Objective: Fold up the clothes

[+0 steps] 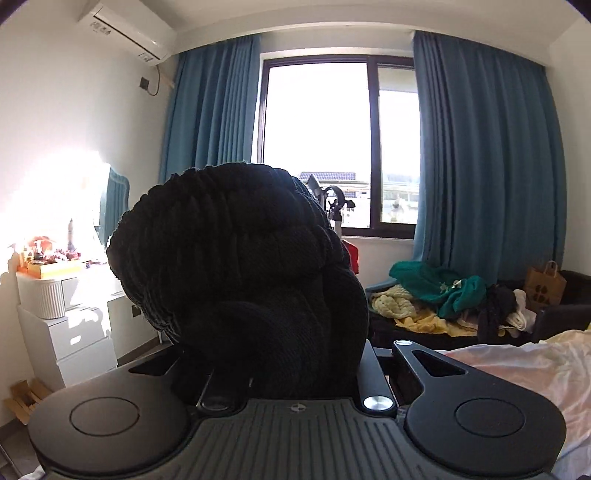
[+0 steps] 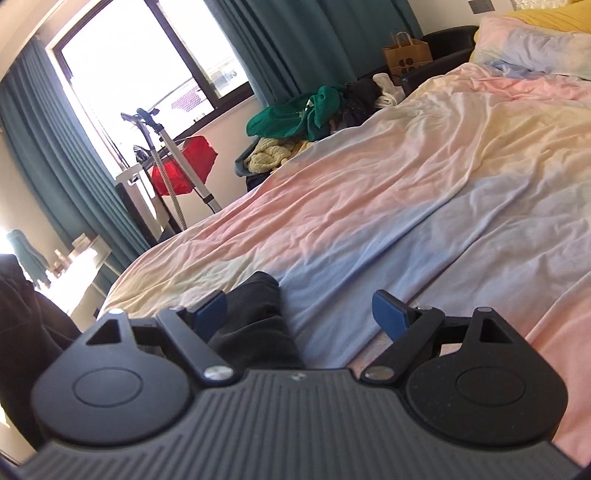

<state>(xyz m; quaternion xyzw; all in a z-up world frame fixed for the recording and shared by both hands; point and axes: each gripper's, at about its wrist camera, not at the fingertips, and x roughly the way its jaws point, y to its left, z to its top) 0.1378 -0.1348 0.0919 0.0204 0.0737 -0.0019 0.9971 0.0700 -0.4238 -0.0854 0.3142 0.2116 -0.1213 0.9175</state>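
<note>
Folding's barely started imo. Left claw [image 1: 280,373] is clamped on a bunched black knit sweater [image 1: 240,266], lifted off the bed [image 2: 406,192]. Right claw [image 2: 303,314] gapes wide just above the bed, a dark fabric end [image 2: 255,314] between its fingers, ungripped.

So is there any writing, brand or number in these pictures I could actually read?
None can be read.
Air conditioner: a label with dark marks, too small and blurred.
Paper bag: a dark round-blob print, no letters.
Left gripper, shut on the black knitted garment, and right gripper: only a small round mark on each body, no text.
</note>
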